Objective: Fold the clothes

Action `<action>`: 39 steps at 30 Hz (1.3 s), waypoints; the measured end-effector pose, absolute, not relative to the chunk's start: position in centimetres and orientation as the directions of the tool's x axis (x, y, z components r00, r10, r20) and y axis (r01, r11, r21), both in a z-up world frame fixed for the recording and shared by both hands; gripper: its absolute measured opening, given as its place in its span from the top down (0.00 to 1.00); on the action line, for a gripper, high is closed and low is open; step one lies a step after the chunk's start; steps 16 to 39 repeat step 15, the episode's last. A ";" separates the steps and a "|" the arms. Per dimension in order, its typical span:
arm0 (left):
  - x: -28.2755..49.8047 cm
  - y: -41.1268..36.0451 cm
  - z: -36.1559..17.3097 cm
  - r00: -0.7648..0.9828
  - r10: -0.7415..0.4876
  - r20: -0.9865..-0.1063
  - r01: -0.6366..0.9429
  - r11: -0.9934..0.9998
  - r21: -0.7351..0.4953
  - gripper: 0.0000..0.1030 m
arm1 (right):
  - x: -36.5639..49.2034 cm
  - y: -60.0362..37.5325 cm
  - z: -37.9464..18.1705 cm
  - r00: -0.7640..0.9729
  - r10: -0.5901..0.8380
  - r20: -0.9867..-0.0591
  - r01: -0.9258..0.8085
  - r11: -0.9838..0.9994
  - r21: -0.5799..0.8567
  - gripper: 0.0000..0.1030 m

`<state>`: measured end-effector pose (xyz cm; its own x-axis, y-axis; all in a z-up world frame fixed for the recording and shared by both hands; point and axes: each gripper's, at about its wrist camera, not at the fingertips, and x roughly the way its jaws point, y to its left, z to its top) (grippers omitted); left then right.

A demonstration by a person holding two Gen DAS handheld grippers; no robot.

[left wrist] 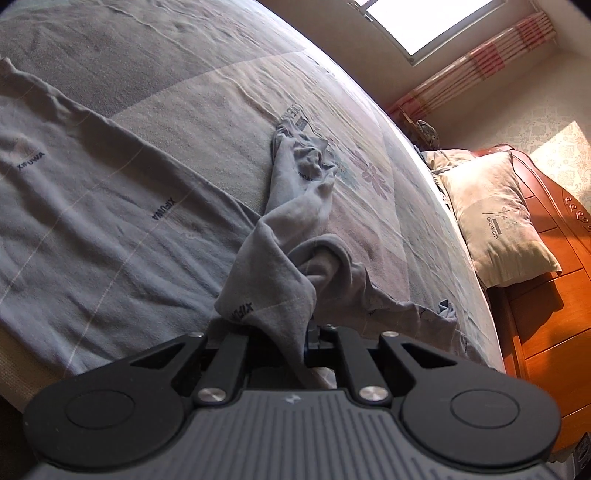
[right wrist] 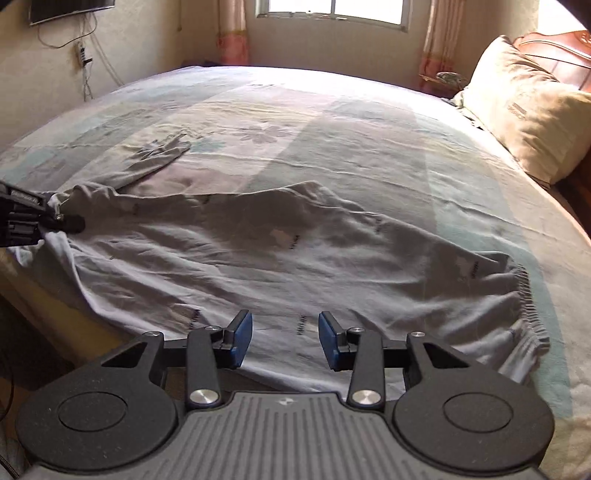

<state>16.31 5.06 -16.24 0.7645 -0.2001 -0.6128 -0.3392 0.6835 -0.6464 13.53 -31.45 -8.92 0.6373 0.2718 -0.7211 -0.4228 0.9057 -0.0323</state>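
A grey long-sleeved garment (right wrist: pixel 280 243) with small dark lettering lies spread across the bed, its elastic hem (right wrist: pixel 524 295) to the right. My left gripper (left wrist: pixel 314 332) is shut on a bunched fold of it near the shoulder, and cloth drapes over the fingers. One sleeve (left wrist: pixel 299 177) trails away crumpled over the sheet. In the right wrist view the left gripper (right wrist: pixel 62 219) shows at the left edge, pinching the garment's corner. My right gripper (right wrist: pixel 285 339) stands open just over the garment's near edge, with nothing between its blue pads (right wrist: pixel 242 341).
The bed carries a floral patchwork sheet (right wrist: pixel 369 129). A beige pillow (right wrist: pixel 524 107) leans against the wooden headboard (right wrist: pixel 554 48) at the right. The window (right wrist: pixel 336 9) is beyond the bed, and a wall screen (right wrist: pixel 70 9) with hanging cables is at far left. The bed's near edge drops off at lower left.
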 end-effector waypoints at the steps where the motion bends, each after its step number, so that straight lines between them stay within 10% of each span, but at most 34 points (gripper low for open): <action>1: 16.3 5.1 -16.3 0.766 -0.201 -0.610 -0.334 0.686 -0.646 0.92 | 13.5 -30.8 -9.5 0.629 0.268 -0.730 -0.430 0.902 -0.039 0.57; 39: 17.2 4.0 -15.1 0.745 -0.190 -0.639 -0.258 0.802 -0.539 0.88 | 21.3 -28.7 -10.1 0.628 0.298 -0.719 -0.394 0.918 0.037 0.56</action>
